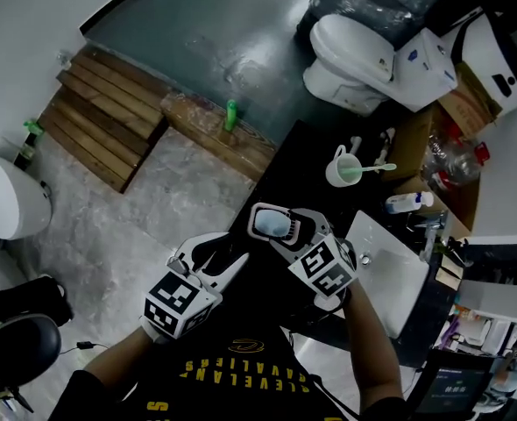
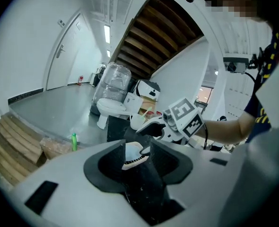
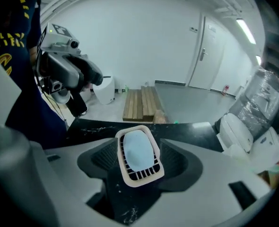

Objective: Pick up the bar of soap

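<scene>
Both the left tool [image 1: 216, 260] and the right tool [image 1: 286, 235] stand released, jaws apart, gripping nothing. I judge the pale blue bar of soap [image 3: 137, 156] light, hard and slippery, best pinched across its long sides. It lies in a cream slotted soap dish [image 3: 142, 178] on the black tabletop [image 3: 191, 129], between the right tool's jaws, untouched.

text: yellow "CLEVELAND" and "…VALIERS", seen upside-down | on: person's dark shirt [image 1: 241, 371] | where: head view, bottom edge | right gripper view: shirt's yellow letters unreadable
</scene>
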`<move>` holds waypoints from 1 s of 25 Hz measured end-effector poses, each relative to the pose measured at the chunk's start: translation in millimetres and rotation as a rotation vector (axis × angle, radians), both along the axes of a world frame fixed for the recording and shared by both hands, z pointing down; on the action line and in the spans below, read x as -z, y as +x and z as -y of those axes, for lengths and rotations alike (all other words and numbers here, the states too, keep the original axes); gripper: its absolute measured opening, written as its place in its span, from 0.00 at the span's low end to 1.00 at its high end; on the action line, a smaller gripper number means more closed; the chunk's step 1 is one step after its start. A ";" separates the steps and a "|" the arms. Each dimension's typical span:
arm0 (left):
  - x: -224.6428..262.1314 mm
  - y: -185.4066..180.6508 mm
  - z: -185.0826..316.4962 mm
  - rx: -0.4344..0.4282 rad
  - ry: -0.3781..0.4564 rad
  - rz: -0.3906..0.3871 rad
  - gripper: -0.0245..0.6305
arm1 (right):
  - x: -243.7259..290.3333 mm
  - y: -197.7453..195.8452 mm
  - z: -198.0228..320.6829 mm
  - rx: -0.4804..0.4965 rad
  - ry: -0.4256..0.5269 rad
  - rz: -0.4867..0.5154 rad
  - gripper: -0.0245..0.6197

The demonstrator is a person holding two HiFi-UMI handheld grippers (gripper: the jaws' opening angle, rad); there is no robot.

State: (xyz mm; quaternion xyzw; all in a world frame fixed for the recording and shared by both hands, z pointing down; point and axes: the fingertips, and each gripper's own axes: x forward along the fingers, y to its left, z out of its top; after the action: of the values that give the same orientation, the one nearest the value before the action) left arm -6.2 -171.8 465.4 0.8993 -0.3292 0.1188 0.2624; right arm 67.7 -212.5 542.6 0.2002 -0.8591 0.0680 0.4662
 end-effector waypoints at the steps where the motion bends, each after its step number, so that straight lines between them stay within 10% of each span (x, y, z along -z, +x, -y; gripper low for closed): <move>1: 0.2 0.9 0.4 -0.002 -0.001 -0.005 0.28 | -4.6 -0.4 -1.9 0.039 -0.010 -0.029 0.47; 25: -4.2 -13.6 -8.0 0.062 -0.036 -0.056 0.28 | -57.4 -14.1 -11.1 0.378 -0.255 -0.281 0.51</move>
State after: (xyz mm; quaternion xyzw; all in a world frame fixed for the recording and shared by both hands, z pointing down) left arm -19.8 -163.8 469.6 0.8867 -0.3472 0.0912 0.2912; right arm 53.7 -201.4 600.0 -0.0168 -0.7924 0.0590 0.6069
